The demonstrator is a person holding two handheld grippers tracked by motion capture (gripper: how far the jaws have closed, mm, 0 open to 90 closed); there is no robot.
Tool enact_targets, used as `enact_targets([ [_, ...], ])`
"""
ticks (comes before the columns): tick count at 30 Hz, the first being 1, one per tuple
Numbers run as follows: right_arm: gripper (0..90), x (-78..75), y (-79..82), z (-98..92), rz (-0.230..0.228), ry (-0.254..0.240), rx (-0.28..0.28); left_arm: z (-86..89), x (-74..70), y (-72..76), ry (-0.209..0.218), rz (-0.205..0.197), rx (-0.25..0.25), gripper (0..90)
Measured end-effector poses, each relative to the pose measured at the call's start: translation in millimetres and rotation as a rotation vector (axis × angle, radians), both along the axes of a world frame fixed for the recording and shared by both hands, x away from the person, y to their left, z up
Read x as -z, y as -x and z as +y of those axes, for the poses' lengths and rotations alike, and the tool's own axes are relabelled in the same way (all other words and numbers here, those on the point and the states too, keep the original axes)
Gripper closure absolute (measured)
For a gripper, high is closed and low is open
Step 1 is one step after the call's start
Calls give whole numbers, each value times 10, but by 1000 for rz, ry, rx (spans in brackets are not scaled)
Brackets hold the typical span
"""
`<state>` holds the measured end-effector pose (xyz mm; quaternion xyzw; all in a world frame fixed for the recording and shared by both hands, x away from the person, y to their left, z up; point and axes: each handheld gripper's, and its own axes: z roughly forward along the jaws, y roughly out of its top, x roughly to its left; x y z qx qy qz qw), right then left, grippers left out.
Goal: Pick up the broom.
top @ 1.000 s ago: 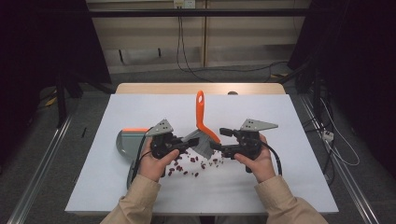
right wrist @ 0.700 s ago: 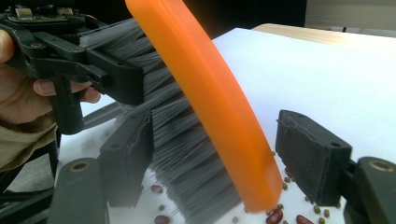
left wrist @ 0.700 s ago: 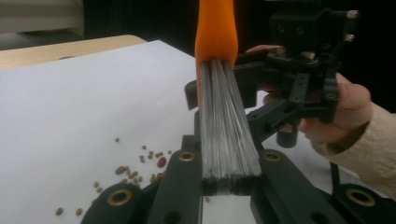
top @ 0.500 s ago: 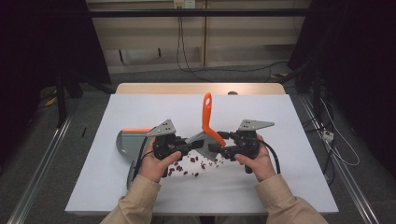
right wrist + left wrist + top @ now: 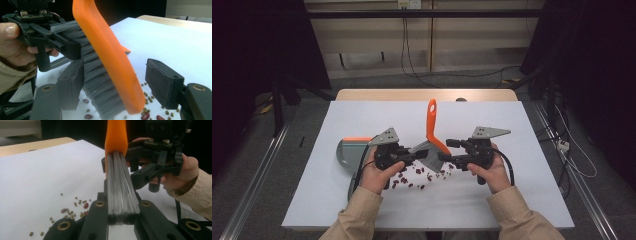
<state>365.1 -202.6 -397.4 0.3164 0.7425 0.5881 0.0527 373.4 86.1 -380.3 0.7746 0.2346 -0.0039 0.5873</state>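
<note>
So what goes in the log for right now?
left gripper: shut on brush bristles | right gripper: open around brush, closing | beans: scattered on table | dustpan: left, untouched

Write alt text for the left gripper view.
The left gripper is shut on the grey bristles of an orange-backed brush above a white table. The right gripper stands beside the brush, and scattered beans lie at lower left.
</note>
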Motion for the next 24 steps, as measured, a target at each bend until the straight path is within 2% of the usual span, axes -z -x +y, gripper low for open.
enact_targets([
  [6, 333, 6, -20, -8, 7, 3, -3, -57, 2, 37, -2, -11, 40, 850],
  [9, 363, 7, -15, -6, 25, -8, -35, -78, 7, 43, 12, -10, 52, 850],
  [11, 445, 7, -13, -5, 32, -12, -66, -79, 10, 41, 15, -12, 54, 850],
  [13, 469, 11, -15, 1, 48, -15, -78, -69, 12, 34, 16, -12, 56, 850],
  [16, 545, 22, -13, -1, 55, 12, -105, -50, 16, 26, 37, -7, 53, 849],
  [18, 607, 15, 1, -2, 35, 32, -124, -29, 13, 14, 37, -17, 40, 848],
  [20, 672, 0, 12, -5, 36, 34, -140, 5, 15, -9, 40, -17, 20, 841],
  [22, 693, -24, 25, -9, 46, 12, -146, 30, 35, -33, 56, -10, 4, 807],
  [24, 696, -63, 39, 5, 41, 36, -127, 23, 39, -31, 35, -29, -30, 757],
])
